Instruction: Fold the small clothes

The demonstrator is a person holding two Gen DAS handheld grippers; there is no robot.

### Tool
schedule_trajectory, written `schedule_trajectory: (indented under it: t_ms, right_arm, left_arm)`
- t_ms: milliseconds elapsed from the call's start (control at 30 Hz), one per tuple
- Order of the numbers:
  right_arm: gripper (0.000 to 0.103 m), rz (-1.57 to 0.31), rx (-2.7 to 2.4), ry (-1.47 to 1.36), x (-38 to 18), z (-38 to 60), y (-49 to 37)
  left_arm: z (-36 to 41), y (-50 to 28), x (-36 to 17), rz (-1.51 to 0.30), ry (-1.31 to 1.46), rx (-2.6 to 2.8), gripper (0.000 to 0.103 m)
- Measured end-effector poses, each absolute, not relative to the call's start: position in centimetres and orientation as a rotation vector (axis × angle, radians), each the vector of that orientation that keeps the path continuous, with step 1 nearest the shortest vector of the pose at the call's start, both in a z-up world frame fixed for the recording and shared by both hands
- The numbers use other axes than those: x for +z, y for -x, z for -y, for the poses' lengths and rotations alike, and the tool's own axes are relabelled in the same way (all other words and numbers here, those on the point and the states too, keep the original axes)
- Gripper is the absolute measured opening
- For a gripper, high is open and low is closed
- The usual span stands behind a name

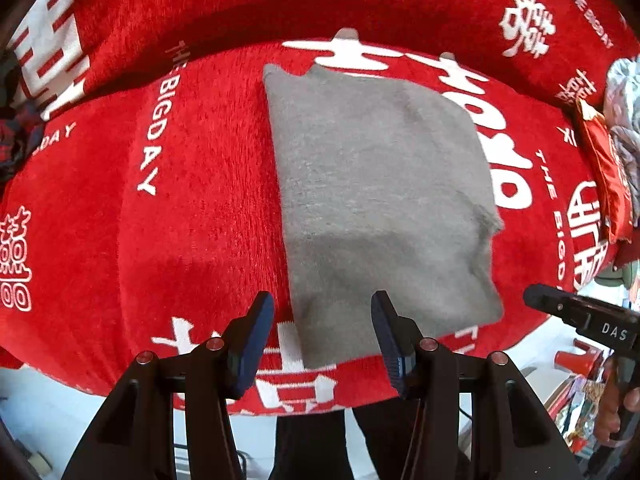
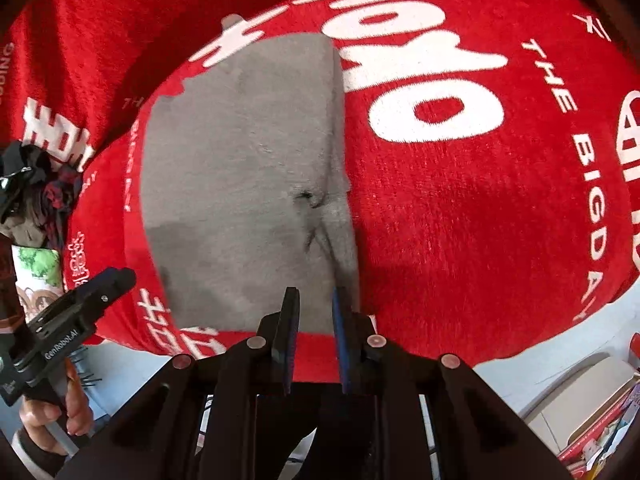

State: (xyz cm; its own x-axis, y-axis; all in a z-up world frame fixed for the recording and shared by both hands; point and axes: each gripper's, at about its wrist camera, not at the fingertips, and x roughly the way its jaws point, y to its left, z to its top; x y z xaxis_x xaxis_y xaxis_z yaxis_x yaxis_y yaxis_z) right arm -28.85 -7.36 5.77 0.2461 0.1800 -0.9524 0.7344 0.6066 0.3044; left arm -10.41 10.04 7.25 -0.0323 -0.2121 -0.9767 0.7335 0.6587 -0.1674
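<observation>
Grey garment (image 1: 380,200) lies folded flat (fuzzy knit) on red blanket (image 1: 180,220).

Both grippers are the same build: matte black plastic frames with chunky angular arms and triangular cutouts near the base. The left gripper (image 1: 322,334) has 4 round copper-looking pivot caps across its linkage, and the finger pads (image 1: 256,344) are dark blue with fine ribbing along the edge. Same deal on the right gripper (image 2: 315,336): 4 shiny pivot caps, blue ribbed pads. From the side, 1 shows white "DAS" lettering on its black body, the other reads "GenRobot.AI" with a small silver screw. Dark trousers show below the left gripper.
</observation>
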Motion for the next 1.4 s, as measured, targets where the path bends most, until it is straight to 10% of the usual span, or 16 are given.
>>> schedule_trajectory:
  t_ms: [67,167,433,533,1400]
  right_arm:
    - [0.039,-1.294,-0.45,-0.873,7.1,6.9,28.8]
    - [0.042,-1.292,-0.439,-0.846,8.8,6.2,28.3]
    - [0.059,-1.282,-0.431,-0.788,12.6,5.1,26.9]
    - [0.083,-1.283,-0.431,-0.741,14.1,4.7,26.3]
    - [0.084,-1.27,-0.547,-0.673,18.6,4.8,25.9]
  left_arm:
    - [-10.3,10.6,8.4,-1.405,-0.492,-0.809,0.058]
    - [-11.1,10.6,10.7,-1.354,-0.47,-0.784,0.102]
    - [-12.6,9.7,14.5,-1.346,-0.418,-0.725,0.102]
    - [-12.7,9.7,15.5,-1.343,-0.408,-0.721,0.102]
    - [-11.7,10.9,18.7,-1.333,-0.495,-0.657,0.102]
